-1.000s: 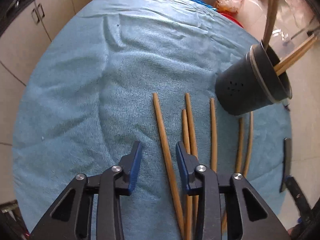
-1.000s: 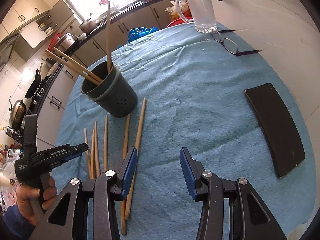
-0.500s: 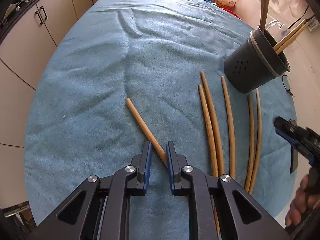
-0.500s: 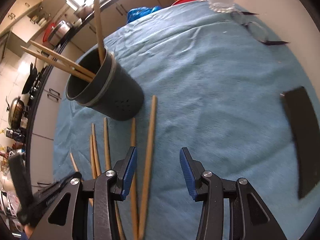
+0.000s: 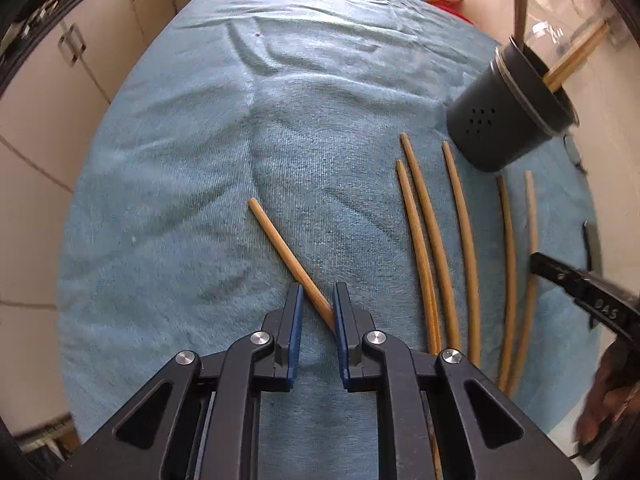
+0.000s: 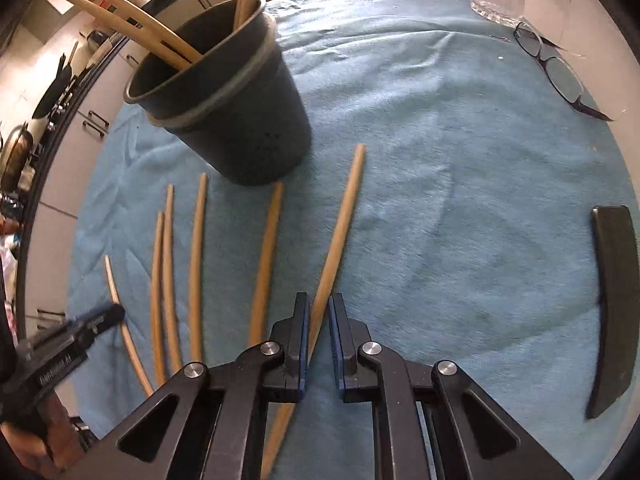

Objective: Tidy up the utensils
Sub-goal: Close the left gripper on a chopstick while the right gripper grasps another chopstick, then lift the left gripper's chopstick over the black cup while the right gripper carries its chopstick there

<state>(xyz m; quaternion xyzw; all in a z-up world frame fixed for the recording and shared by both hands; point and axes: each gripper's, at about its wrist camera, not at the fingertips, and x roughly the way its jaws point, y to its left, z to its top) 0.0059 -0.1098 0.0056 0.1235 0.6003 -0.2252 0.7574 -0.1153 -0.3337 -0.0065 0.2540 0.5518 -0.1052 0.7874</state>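
Bench [image 5: 168,184], draped in a blue towel, carrying the dark utensil holder [image 6: 236,120] at its far side, upright, with three chopsticks already standing in it. Between the holder and the two grippers lie the loose chopsticks [image 5: 424,240], a row of slender wooden sticks whose long axes run roughly from the grippers toward the holder, tips stopping just short of its base. Right gripper [image 6: 318,312]: its jaws have just been closing and now pinch the rightmost chopstick [image 6: 340,232] near its lower third; this stick runs out ahead of the jaws, leaning slightly right, its far tip just beside the holder. Left gripper [image 5: 316,300]: jaws drawn in on a single chopstick [image 5: 280,244] set well apart from the row, gripped close to its near end; its long axis slants away to the left, pointing away from the holder. Judgement: the coming move turns on this bearing. The holder stands ahead and nearer to the right-hand stick, so that one needs mainly lifting and tipping upright over the rim, whereas the left-hand stick must be swung across the row first.
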